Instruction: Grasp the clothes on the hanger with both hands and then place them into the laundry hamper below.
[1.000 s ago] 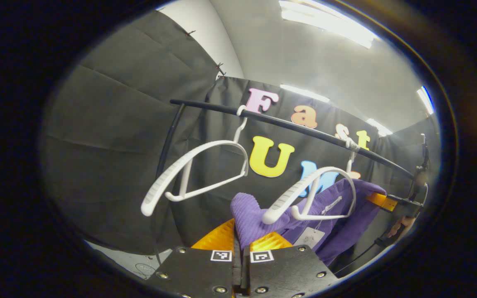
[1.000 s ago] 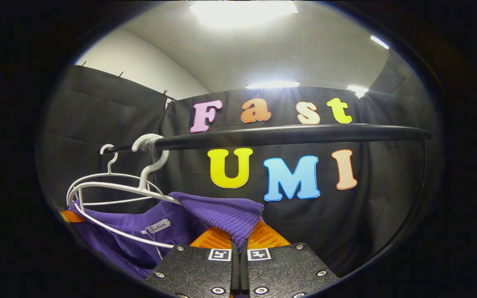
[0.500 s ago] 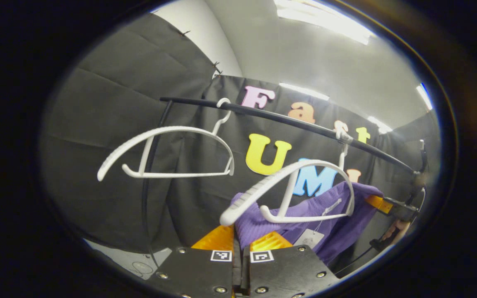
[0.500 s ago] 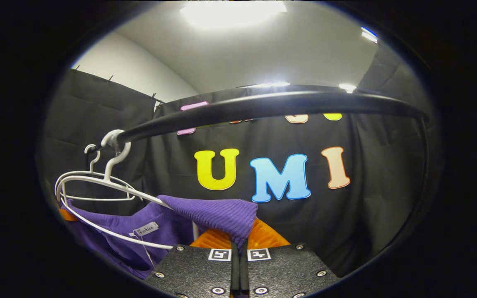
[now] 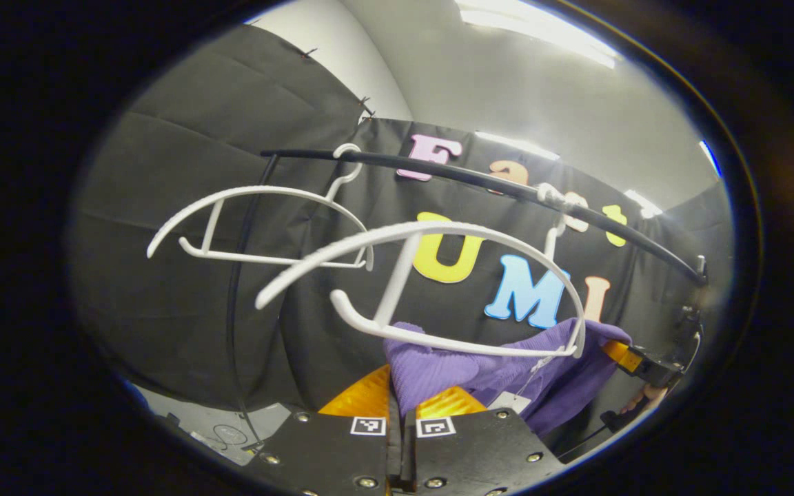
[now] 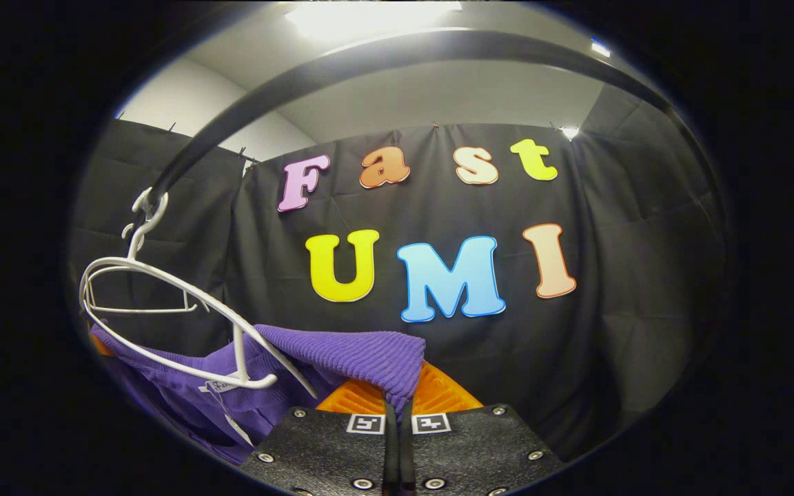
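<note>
— Fingers first: how did the left gripper [image 5: 402, 403] stand in its own view?
— Its orange fingers [image 5: 364, 398] were pressed together on a fold of the purple top [image 5: 431, 368]. The ribbed cloth rose from between them and ran off to the right.
— And the hangers?
— Two white ones hung from the black rail [image 5: 480, 182]. The near hanger [image 5: 424, 289] was tilted, and its lower bar crossed in front of the top. The far hanger [image 5: 259, 224] was bare, hooked near the rail's left end.
— Anything at the right edge?
— The right gripper [image 5: 635, 359] was there, with a hand [image 5: 645, 398] below it; the top's far end reached it.
— Now the right gripper view.
— The right gripper [image 6: 397, 403] was also pinching the top [image 6: 355, 355]. A ribbed fold draped over its orange fingers [image 6: 438, 393] and went down into the slit between them.
— Where was the rest of the cloth?
— It sagged left and low, with a paper tag [image 6: 238, 428] dangling. The near hanger [image 6: 190, 324] lay against it, its hook on the rail [image 6: 342, 65] that arched overhead. The far hanger [image 6: 138, 303] showed behind it.
</note>
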Tool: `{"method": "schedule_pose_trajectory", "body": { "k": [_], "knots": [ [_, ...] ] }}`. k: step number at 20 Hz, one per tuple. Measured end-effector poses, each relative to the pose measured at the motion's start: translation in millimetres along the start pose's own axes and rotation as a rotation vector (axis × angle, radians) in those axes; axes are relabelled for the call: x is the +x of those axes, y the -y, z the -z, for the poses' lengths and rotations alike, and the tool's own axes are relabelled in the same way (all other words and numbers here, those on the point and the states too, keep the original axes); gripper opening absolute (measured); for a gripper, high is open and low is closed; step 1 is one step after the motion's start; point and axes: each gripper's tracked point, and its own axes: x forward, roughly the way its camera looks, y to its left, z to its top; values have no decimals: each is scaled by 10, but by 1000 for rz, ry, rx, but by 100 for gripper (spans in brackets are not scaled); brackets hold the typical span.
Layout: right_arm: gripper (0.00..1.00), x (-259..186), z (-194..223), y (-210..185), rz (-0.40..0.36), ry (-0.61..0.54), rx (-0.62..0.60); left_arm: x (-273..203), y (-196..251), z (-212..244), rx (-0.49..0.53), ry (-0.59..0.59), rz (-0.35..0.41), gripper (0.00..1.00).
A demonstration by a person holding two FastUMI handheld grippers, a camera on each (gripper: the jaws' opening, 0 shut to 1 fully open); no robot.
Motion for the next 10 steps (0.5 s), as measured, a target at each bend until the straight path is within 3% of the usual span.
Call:
{"method": "schedule_pose_trajectory", "body": {
  "k": [5,10],
  "knots": [
    [0,-69,418,98,-18,-84,3,9,279,152,28,-27,3,1],
    [0,-279,570,221,-13,-128,-19,-84,373,342,33,-66,25,1]
  ]
}}
